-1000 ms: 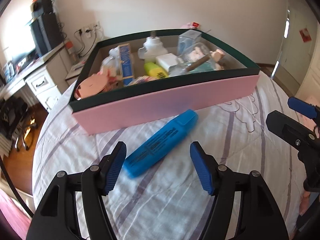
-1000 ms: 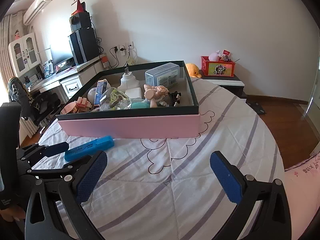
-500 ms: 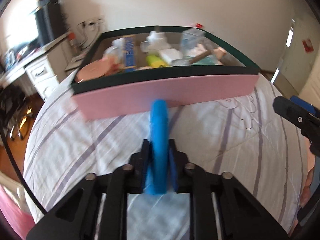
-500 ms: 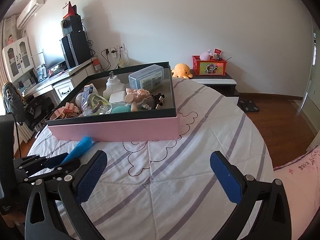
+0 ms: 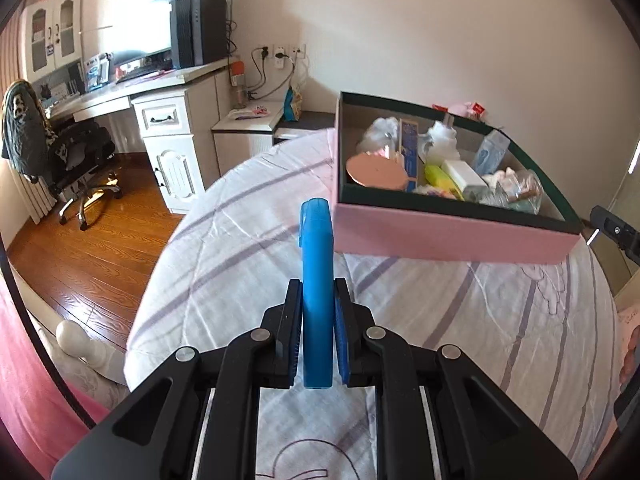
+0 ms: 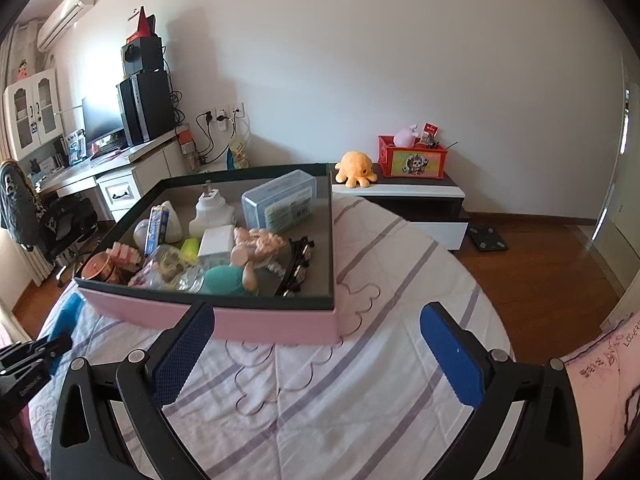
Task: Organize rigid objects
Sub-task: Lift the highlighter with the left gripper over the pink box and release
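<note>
Two views logged.

Left wrist view: the left claw (image 5: 317, 330) is clenched on a blue highlighter (image 5: 317, 280), one pad on each flat side, gripping its lower half. The marker stands lengthwise along the fingers, its capped end pointing away from the camera and clear of the bedspread (image 5: 460, 320). Its far tip sits just beside the near left corner of the pink box (image 5: 452, 236), on the outside; whether it touches the wall I cannot tell. The box has a dark green rim and rests on the bed. Inside it: a round pink item (image 5: 376, 170), a blue carton (image 5: 409, 152) standing on end, a yellow-green item (image 5: 440, 176), a white block (image 5: 464, 174), and other small things packed close. Part of the right tool shows at the right edge. A white desk (image 5: 160, 100) and an office chair (image 5: 60, 152) stand beyond the bed on the left.

Right wrist view: the right claw (image 6: 320, 360) is released, fingers (image 6: 450, 358) wide apart, nothing between them, hovering above the striped bedspread in front of the box (image 6: 240, 318). The highlighter's blue body (image 6: 66, 314) shows at the far left, outside the box's left corner, held by the left tool (image 6: 28, 360). In the box, a clear plastic case (image 6: 280, 200) and a white plug adapter (image 6: 210, 210) lie toward the back. An orange plush (image 6: 355, 168) sits on a low cabinet (image 6: 416, 192) behind.
</note>
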